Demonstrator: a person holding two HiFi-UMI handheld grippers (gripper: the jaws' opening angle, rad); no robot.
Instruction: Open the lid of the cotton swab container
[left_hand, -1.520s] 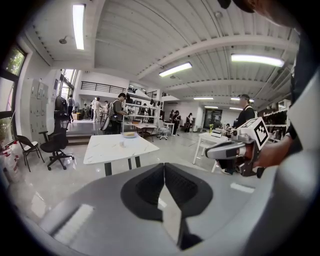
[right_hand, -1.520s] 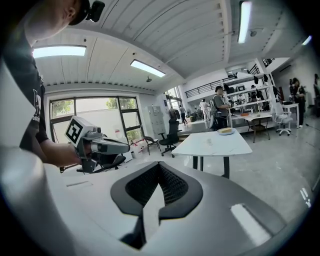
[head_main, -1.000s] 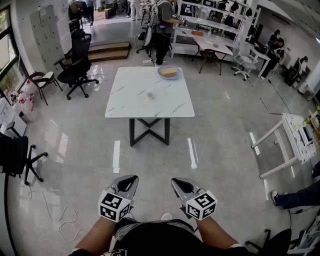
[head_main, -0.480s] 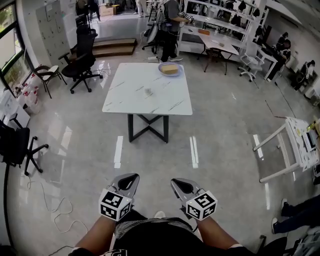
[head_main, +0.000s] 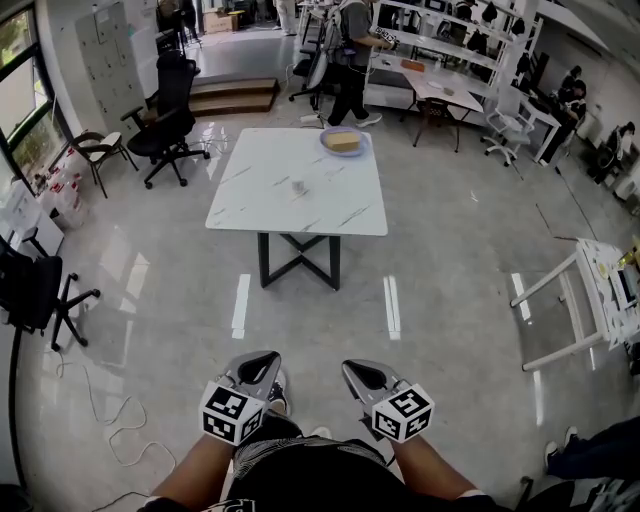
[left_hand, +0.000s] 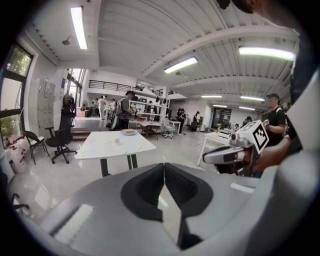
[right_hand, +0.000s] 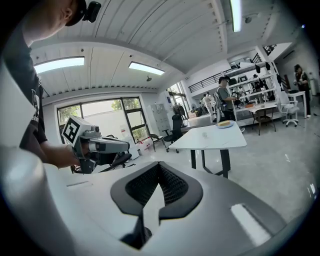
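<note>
The cotton swab container (head_main: 298, 186) is a small pale tub standing near the middle of the white marble-top table (head_main: 250, 205), a few steps ahead of me. It also shows tiny in the left gripper view (left_hand: 118, 141) and the right gripper view (right_hand: 204, 134). My left gripper (head_main: 263, 359) and right gripper (head_main: 354, 367) hang side by side close to my body, far short of the table. Both are shut with nothing between their jaws, as seen for the left gripper (left_hand: 163, 167) and the right gripper (right_hand: 159, 167).
A plate (head_main: 343, 142) with a tan block sits at the table's far right corner. Black office chairs (head_main: 165, 125) stand at the left, a white frame (head_main: 575, 300) at the right, a cable (head_main: 100, 420) on the floor. A person (head_main: 350, 55) stands beyond the table.
The view has drifted a little, with the table sitting slightly differently in the picture. A shoe now shows beside the left gripper. Both grippers stay shut in the same place.
</note>
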